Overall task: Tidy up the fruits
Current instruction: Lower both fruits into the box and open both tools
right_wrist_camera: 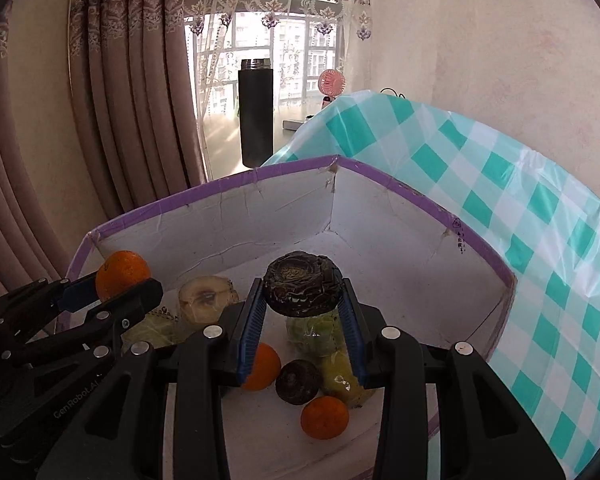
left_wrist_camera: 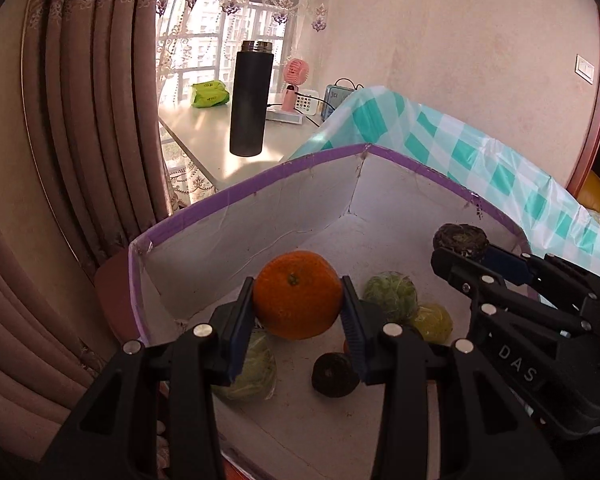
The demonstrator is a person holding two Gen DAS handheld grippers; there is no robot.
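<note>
My left gripper [left_wrist_camera: 298, 308] is shut on an orange [left_wrist_camera: 298, 299] and holds it above the floor of a white cardboard box with a purple rim [left_wrist_camera: 260, 186]. My right gripper [right_wrist_camera: 302, 320] is shut on a dark round fruit [right_wrist_camera: 302, 288] over the same box [right_wrist_camera: 420, 200]. In the left wrist view the right gripper [left_wrist_camera: 466, 252] comes in from the right with the dark fruit [left_wrist_camera: 460, 238]. In the right wrist view the left gripper [right_wrist_camera: 112, 284] holds the orange [right_wrist_camera: 122, 272] at the left. Wrapped green fruits [left_wrist_camera: 390, 292], a dark fruit [right_wrist_camera: 298, 382] and oranges [right_wrist_camera: 324, 416] lie in the box.
A teal checked cloth [right_wrist_camera: 500, 200] covers something right of the box. Behind it a table [left_wrist_camera: 204, 136] holds a black flask [left_wrist_camera: 250, 100], a pink fan [left_wrist_camera: 294, 80] and a green packet [left_wrist_camera: 210, 94]. Brown curtains [left_wrist_camera: 80, 100] hang at the left.
</note>
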